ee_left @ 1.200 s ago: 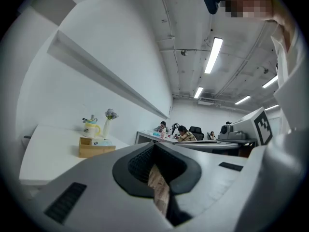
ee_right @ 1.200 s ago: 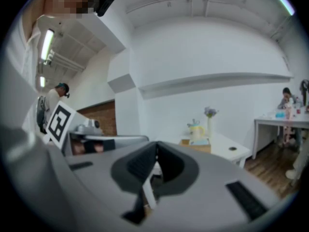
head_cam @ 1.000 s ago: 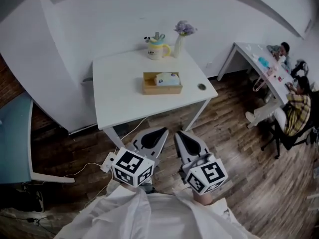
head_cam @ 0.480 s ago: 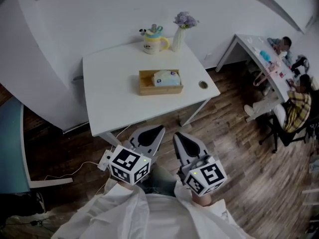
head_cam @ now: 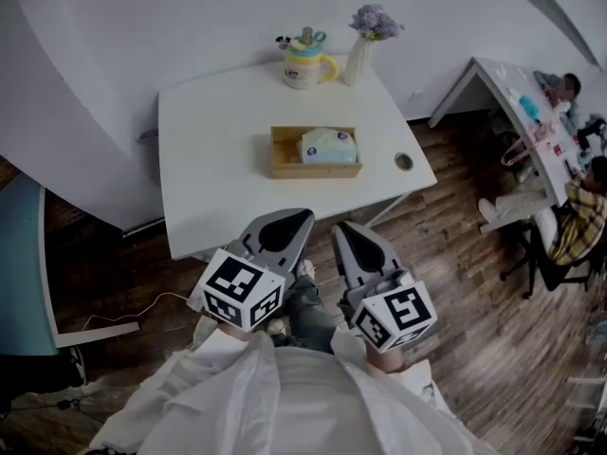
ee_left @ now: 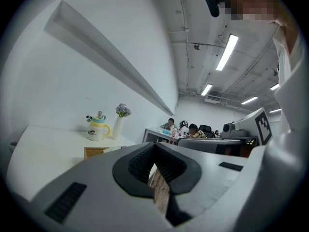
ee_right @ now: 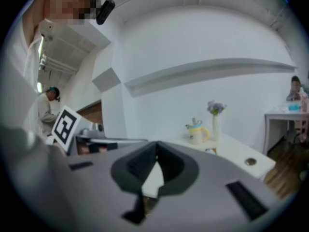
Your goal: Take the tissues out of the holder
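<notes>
The grey-and-black left gripper [head_cam: 303, 219] has its jaws pressed together with nothing between them. The matching right gripper [head_cam: 342, 229] beside it is closed and empty too. Both hang at the near edge of the white square table [head_cam: 213, 159], over the dark plank floor [head_cam: 465, 292], tips towards the table. At the table's middle sits the shallow light-wood holder [head_cam: 285, 167], and the pale blue-and-white tissue pack [head_cam: 328, 146] lies in its right half. At the table's far edge stand a yellow-and-blue mug [head_cam: 305, 66] and a white vase of purple flowers [head_cam: 360, 53].
</notes>
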A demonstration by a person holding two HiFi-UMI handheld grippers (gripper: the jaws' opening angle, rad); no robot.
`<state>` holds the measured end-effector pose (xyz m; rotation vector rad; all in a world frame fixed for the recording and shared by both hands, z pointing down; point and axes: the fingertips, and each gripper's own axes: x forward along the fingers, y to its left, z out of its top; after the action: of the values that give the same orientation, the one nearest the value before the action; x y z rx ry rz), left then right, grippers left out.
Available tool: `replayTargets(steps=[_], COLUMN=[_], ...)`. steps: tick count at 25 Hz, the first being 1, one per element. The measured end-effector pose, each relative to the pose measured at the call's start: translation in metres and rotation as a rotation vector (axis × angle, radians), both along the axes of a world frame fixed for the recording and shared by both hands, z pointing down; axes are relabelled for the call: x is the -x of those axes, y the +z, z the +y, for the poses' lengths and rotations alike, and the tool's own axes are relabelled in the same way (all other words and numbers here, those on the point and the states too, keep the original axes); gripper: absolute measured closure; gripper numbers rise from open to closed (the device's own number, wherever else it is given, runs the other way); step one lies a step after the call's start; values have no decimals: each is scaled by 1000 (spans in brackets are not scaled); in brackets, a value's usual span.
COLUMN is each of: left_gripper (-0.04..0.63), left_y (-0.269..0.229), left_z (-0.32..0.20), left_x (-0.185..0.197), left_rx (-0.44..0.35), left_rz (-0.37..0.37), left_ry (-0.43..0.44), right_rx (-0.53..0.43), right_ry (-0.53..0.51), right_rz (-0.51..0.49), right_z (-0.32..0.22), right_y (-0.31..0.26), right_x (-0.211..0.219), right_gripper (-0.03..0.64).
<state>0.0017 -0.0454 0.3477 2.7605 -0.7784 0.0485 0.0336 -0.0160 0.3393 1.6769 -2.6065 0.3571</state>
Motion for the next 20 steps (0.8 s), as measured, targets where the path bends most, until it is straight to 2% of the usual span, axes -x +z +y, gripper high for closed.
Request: replayTargets(steps=[12,20], left_gripper=[586,586], left_y=[-12,3], left_z=[-101,-142], left_x=[-45,-66], left_rx=[-15,31], left_rz=[4,-9], left_ry=[-50,-111], right_rx=[-15,0], right_ry=[-35,-102], right_rz=[-9,-17], right_z=[-112,-154], right_y=[-13,-7], right_x=[-55,-77], right_gripper=[606,606])
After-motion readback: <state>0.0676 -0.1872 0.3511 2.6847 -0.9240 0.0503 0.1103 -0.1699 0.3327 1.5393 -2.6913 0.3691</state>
